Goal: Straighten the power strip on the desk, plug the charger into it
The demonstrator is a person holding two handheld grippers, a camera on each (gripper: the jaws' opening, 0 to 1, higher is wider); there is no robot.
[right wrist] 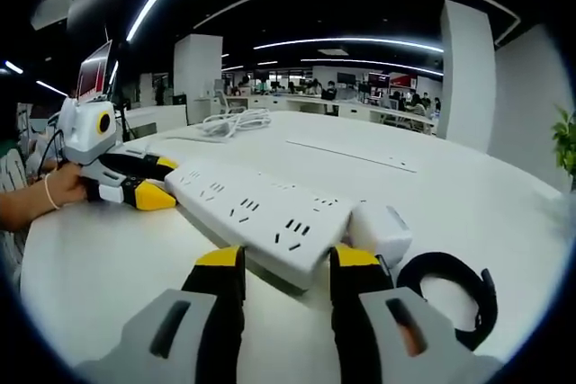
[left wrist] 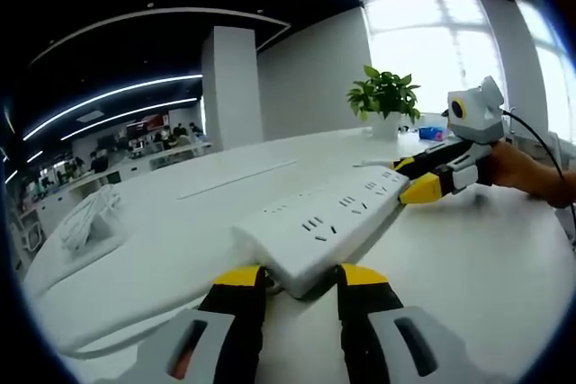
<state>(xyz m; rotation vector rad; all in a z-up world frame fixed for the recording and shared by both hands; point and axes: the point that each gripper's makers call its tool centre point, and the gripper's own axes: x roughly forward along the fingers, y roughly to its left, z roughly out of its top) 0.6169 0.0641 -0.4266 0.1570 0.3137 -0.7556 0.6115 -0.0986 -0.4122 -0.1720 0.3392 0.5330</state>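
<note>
Power strip (left wrist: 326, 216) lies flat on worktop (left wrist: 180, 258), long axis running between both tools. Left tool (left wrist: 301, 278) and right tool (right wrist: 278, 260) each straddle an end, jaws apart, grip unclear. Charger (right wrist: 382, 229) beside right end.

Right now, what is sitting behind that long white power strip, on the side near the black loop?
Behind the power strip sits a white charger block with a coiled black cable beside it. The strip hides the charger's lower near side, so its prongs cannot be seen.
</note>
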